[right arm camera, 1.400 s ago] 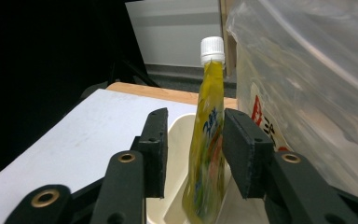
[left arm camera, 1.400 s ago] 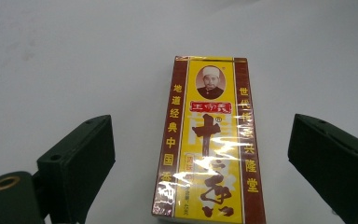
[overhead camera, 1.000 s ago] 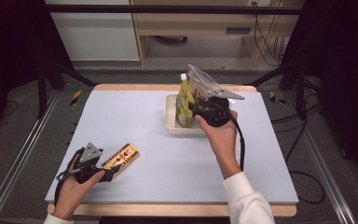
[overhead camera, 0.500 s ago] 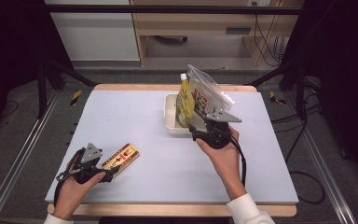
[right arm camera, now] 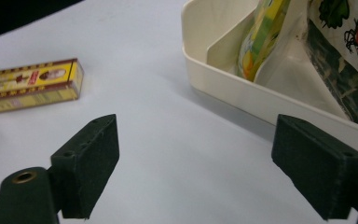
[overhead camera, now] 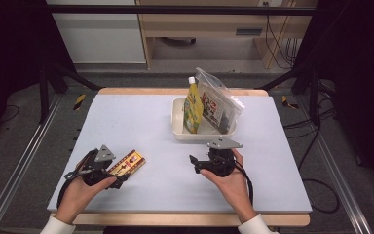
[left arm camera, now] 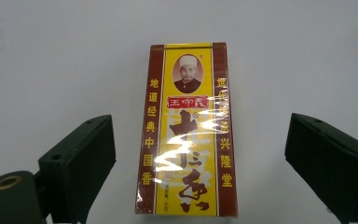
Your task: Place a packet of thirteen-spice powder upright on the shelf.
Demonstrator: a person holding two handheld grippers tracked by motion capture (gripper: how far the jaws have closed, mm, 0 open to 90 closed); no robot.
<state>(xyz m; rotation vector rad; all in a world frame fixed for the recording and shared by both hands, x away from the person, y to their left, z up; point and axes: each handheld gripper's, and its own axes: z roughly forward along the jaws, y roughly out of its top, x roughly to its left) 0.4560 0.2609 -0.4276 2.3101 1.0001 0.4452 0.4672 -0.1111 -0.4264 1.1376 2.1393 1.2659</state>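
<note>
**Item: seasoning box on the mat, tub part-filled beyond**

Nearest me, my left gripper (overhead camera: 119, 176) rests low on the table (overhead camera: 141, 122), jaws spread wide to either side of the yellow-and-red seasoning box (left arm camera: 189, 130), pads clear of it; the box lies flat with its long axis along the jaws, so I judge it lined up for a pinch across its width. My right gripper (overhead camera: 193, 163), empty, has just been opening its jaws, with nothing between them. Farther off, the white tub (overhead camera: 180, 127) props a yellow pouch (overhead camera: 193, 108) and a clear zip bag (overhead camera: 217, 101) upright, leaving room beside them.
</note>
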